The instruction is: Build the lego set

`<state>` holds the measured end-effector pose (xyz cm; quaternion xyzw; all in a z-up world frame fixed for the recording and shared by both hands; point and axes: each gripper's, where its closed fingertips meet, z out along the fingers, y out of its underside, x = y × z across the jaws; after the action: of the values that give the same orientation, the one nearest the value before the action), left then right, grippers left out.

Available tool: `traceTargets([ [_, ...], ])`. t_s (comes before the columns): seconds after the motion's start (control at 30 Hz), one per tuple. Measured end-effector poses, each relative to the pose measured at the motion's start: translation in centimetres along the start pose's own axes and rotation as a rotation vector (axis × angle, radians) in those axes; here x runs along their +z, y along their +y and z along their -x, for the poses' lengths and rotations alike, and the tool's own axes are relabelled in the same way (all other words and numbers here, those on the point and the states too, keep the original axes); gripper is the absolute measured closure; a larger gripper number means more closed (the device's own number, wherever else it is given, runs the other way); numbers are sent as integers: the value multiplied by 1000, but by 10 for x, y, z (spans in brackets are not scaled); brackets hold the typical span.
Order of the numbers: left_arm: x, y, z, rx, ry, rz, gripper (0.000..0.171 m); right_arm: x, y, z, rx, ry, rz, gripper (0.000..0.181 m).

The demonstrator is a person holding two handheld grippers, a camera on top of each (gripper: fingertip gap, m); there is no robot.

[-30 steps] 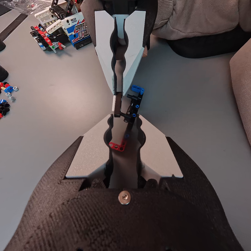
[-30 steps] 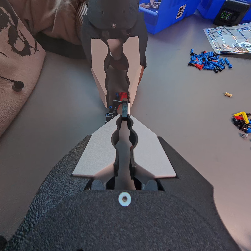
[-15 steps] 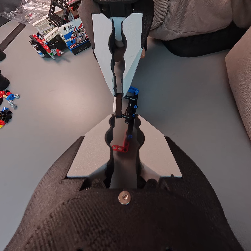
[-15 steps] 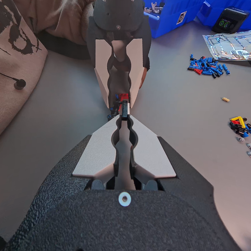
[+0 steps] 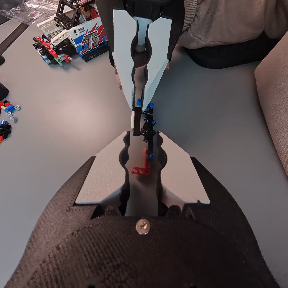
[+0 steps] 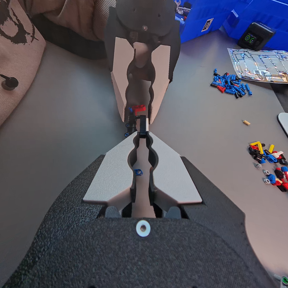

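Observation:
A thin black sub-assembly [image 5: 149,135] with blue pins and a red L-shaped piece [image 5: 141,170] sits between the fingers of my left gripper [image 5: 143,133], whose jaws stand partly apart around it. My right gripper [image 6: 142,134] faces it tip to tip and is shut on a black piece with a white edge [image 6: 143,126]. A short black axle joins that piece to the sub-assembly. The right gripper also shows in the left wrist view [image 5: 138,107], and the left gripper in the right wrist view [image 6: 136,122]. A small blue connector [image 6: 138,172] lies on the table under the right gripper.
A partly built white, blue and red truck [image 5: 81,39] stands far left. Loose pieces lie in piles [image 5: 7,118], [image 6: 229,85], [image 6: 269,157]. A sticker sheet [image 6: 258,65], blue bins [image 6: 218,18] and a black device [image 6: 255,36] are at the right. A person's sleeve [image 5: 218,23] is behind. Less than 4 cm separates the two grippers' tips.
Both grippers have shifted together, still tip to tip on the joined pieces. The blue connector now shows on the table under the right gripper. The grips look unchanged.

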<state>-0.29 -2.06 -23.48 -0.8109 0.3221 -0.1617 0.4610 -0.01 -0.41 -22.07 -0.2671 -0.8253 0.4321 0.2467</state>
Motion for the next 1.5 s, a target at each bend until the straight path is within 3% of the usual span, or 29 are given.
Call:
traceTargets([
  [0.2, 1, 0, 0, 105, -48, 28, 139, 0, 1, -2, 8, 6, 1, 176],
  [0.4, 1, 0, 3, 58, -38, 15, 148, 0, 1, -2, 7, 6, -6, 175],
  [0.6, 1, 1, 2, -8, 4, 9, 142, 0, 2, -4, 7, 17, -16, 175],
  [1.5, 2, 1, 10, 30, -52, 8, 141, -2, 7, -10, -57, 6, -68, 176],
])
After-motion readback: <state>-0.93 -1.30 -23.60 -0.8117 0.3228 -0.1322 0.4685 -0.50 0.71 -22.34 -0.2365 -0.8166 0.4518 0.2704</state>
